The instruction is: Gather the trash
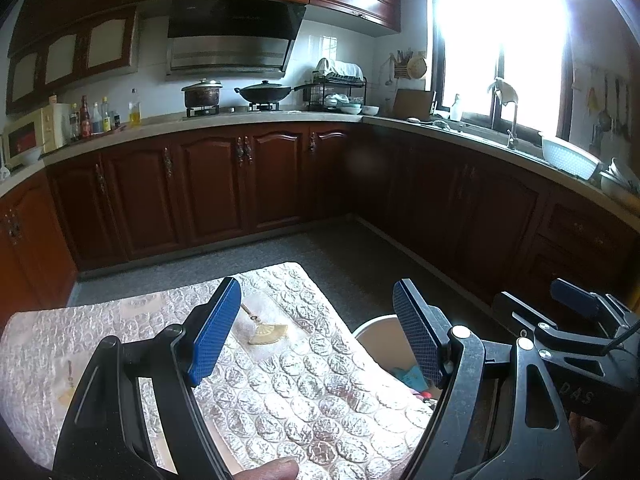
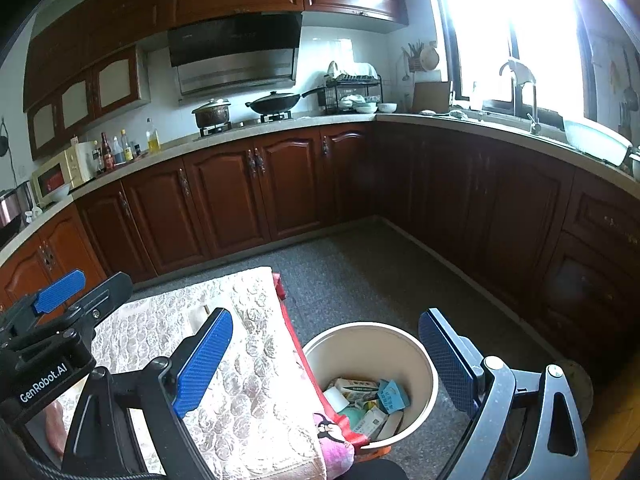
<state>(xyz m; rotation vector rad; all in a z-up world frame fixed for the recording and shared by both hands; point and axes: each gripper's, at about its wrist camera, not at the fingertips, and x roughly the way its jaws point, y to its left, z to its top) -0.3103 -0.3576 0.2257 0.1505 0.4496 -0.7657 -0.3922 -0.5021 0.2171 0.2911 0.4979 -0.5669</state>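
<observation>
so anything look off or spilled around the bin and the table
Nothing spilled: the round cream trash bin stands upright on the grey floor with cartons and boxes inside. One oddity: a small yellow fan-shaped scrap lies alone on the bubble-wrap-covered table.

White lettering "GenRobot.AI" stood on the black body of my left gripper [image 2: 60, 312]. On my right gripper [image 1: 576, 312] I read only the letters "DAS".

Both wrist views face table [image 1: 320, 380], bin [image 2: 372, 340].

Glossy wood cabinets [image 1: 216, 184]; shiny embossed tablecloth [image 1: 320, 392]; smooth plastic bin [image 2: 404, 344]; rough floor [image 2: 360, 276].
</observation>
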